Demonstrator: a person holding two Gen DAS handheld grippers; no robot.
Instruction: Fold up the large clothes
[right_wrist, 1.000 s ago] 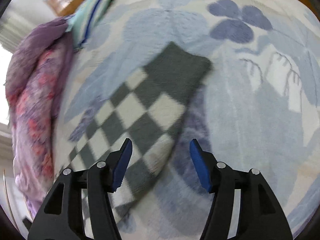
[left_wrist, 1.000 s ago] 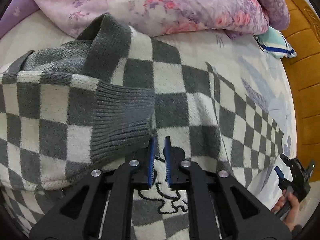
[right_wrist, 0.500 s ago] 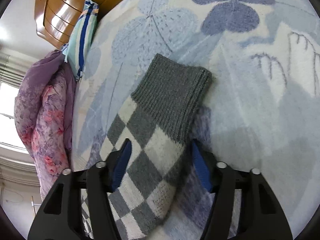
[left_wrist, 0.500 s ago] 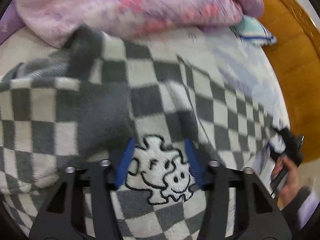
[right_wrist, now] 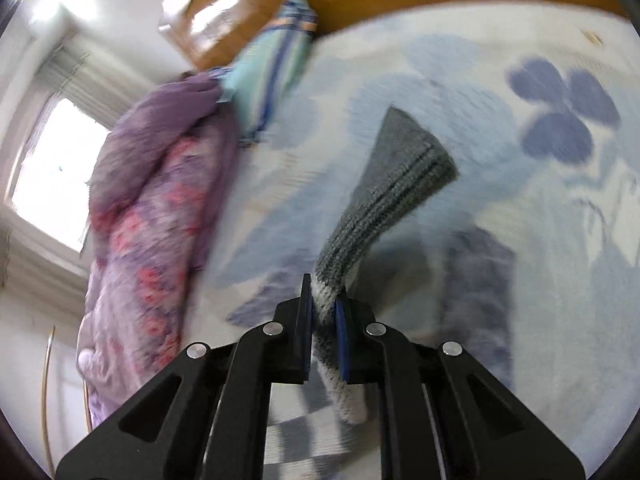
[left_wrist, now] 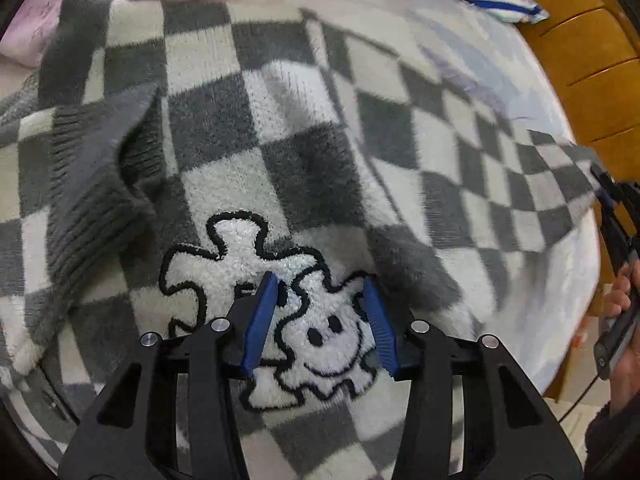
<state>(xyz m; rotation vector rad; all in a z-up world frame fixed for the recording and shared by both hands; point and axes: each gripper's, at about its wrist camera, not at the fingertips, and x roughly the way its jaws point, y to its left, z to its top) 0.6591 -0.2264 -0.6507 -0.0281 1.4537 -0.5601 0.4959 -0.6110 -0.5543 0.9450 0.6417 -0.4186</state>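
Checkered sweater [left_wrist: 304, 128] spread on the floral bedsheet [right_wrist: 520, 208]. Right gripper [right_wrist: 323, 312], jaws apart half a second ago, now pinches the sleeve just below its grey ribbed cuff [right_wrist: 404, 176], raised off the sheet. Left gripper [left_wrist: 318, 300], blue pads spread wide, hovers over the cartoon patch [left_wrist: 288, 312].

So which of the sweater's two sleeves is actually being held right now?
The sleeve stretched out to the right: the right tool is shut just behind its grey cuff. The other sleeve lies folded across the sweater's chest, untouched.
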